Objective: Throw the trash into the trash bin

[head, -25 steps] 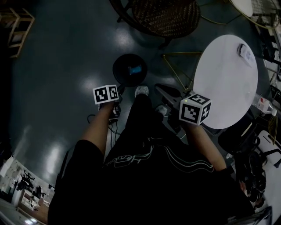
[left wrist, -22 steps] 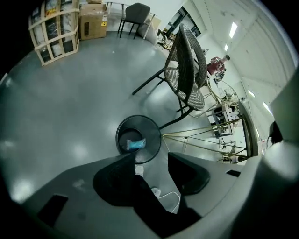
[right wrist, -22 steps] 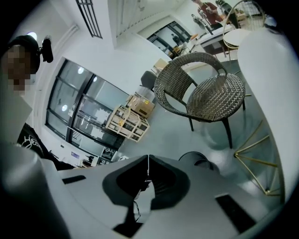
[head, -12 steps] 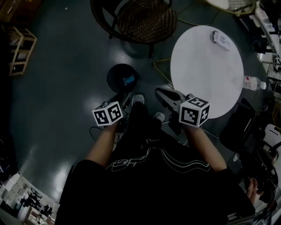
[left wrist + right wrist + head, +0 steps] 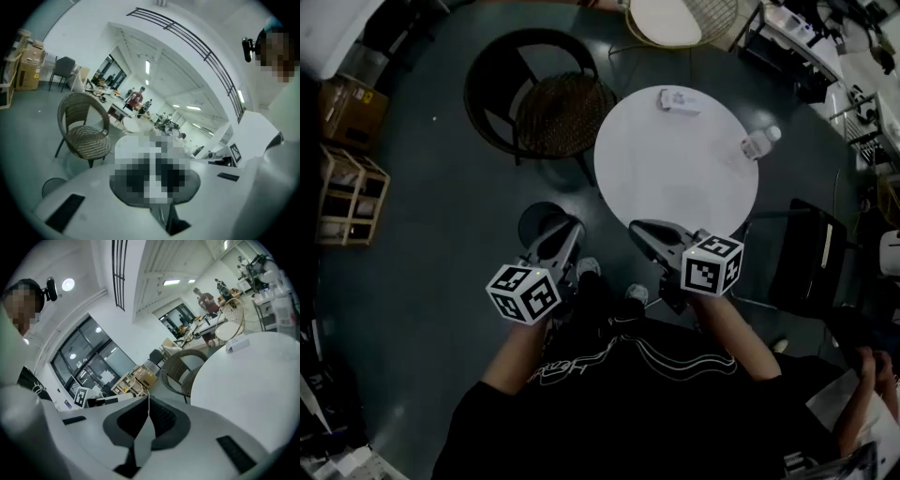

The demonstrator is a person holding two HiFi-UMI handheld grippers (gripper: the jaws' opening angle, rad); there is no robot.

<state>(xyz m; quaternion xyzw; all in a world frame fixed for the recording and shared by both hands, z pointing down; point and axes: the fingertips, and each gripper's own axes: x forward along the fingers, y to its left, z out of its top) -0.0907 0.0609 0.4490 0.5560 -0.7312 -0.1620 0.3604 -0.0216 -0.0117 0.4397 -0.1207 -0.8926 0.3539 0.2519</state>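
Now your left gripper (image 5: 569, 228) is just closing on nothing and your right gripper (image 5: 637, 228) is sitting pinched empty, so open one wide before grabbing the bottle (image 5: 759, 142).

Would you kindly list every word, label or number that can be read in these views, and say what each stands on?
No text can be read with certainty.
Black shirt: white lettering, too distorted to read.
Small white box on the round table: print too small.
Bottle: label too small.
Cardboard box: yellow label, too blurred.
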